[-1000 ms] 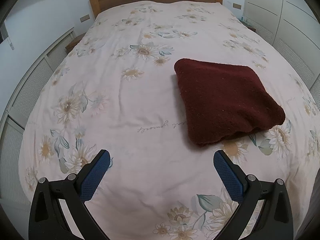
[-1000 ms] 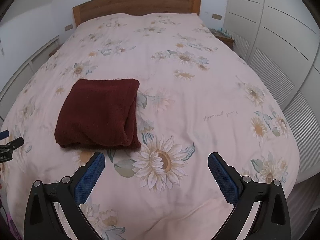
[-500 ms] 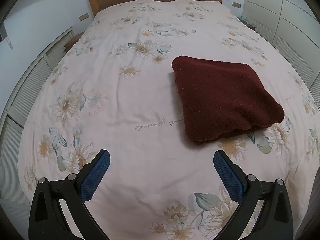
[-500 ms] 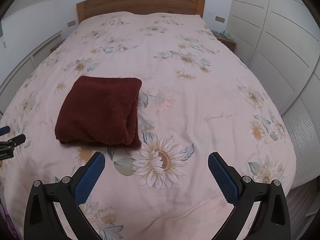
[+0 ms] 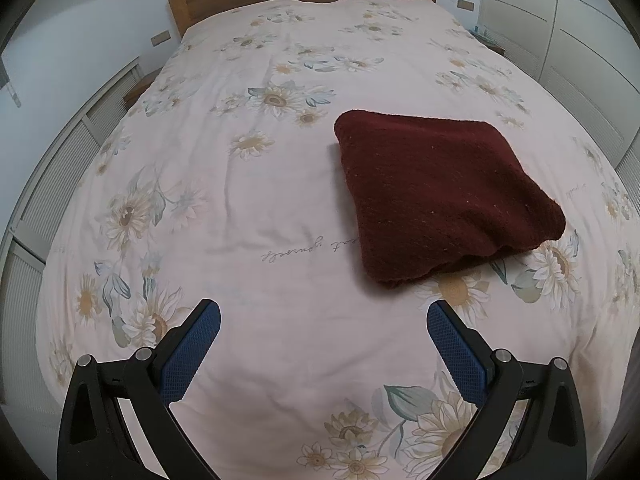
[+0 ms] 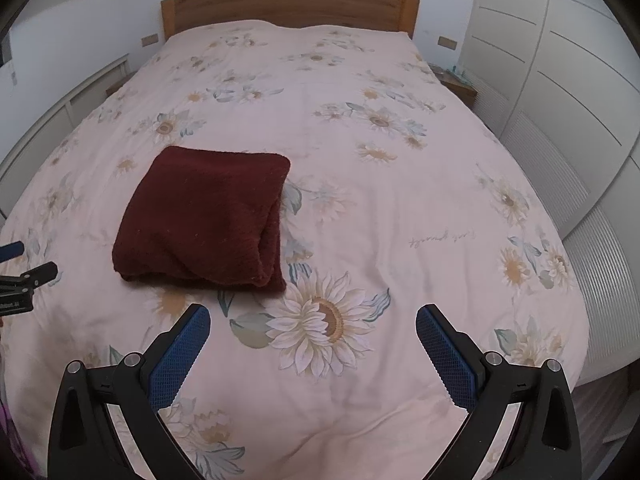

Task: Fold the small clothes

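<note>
The left tool (image 5: 323, 312) hangs above the near part of the bed (image 5: 248, 200) with its two blue-padded fingers (image 5: 191, 350) spread wide and nothing between them. Under the gap lies only the pale pink cover printed with sunflowers. The dark red garment (image 5: 440, 196) sits ahead of this tool and off to its right, well clear of both fingertips; its nearest corner points toward the right finger but does not touch it. The garment is folded into a thick, roughly square bundle, with the layered edge facing the tool and the far edge smooth and rounded. A line of cursive print (image 5: 308, 250) on the cover runs just ahead of the tool, between it and the garment's left side.

The right tool (image 6: 313, 318) is likewise wide apart and empty, held above the cover. From here the same red garment (image 6: 200, 216) lies ahead and to the left, beyond the left finger (image 6: 180, 356) and apart from it. Its folded side, where the layers curl over each other, faces this tool's right. A large sunflower print (image 6: 324, 316) lies directly ahead, between the two fingers. At the far left edge of this view a blue pad tip and a black bracket of the left tool (image 6: 24, 276) show, level with the garment's near edge and apart from it.

Beyond the garment in both views the bed runs up to a wooden headboard (image 6: 288, 4). White louvred cupboard doors (image 6: 560, 92) stand to the right of the bed.
</note>
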### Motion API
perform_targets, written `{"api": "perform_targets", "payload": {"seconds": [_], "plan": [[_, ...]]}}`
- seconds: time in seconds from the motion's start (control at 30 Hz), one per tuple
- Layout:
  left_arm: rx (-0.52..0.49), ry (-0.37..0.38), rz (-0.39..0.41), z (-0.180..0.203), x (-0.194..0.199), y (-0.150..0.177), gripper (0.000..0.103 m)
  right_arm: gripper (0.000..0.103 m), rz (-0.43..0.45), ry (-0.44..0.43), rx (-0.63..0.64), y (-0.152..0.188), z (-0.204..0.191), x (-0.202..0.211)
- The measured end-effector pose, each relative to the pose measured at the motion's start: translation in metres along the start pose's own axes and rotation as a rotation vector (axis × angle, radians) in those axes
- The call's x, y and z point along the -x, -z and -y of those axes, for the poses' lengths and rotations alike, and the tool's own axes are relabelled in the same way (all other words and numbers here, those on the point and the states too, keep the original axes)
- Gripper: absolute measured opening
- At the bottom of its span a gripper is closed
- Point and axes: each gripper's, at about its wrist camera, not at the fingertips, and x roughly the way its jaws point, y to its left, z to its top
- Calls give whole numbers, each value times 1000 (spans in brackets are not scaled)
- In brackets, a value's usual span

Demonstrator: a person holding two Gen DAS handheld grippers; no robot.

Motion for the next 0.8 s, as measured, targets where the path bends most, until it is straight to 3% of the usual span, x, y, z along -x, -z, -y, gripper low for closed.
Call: {"api": "perform_targets", "payload": {"seconds": [0.8], "plan": [[-9, 24, -11, 1, -3, 1, 102, 103, -22, -1, 16, 4, -1, -6]]}}
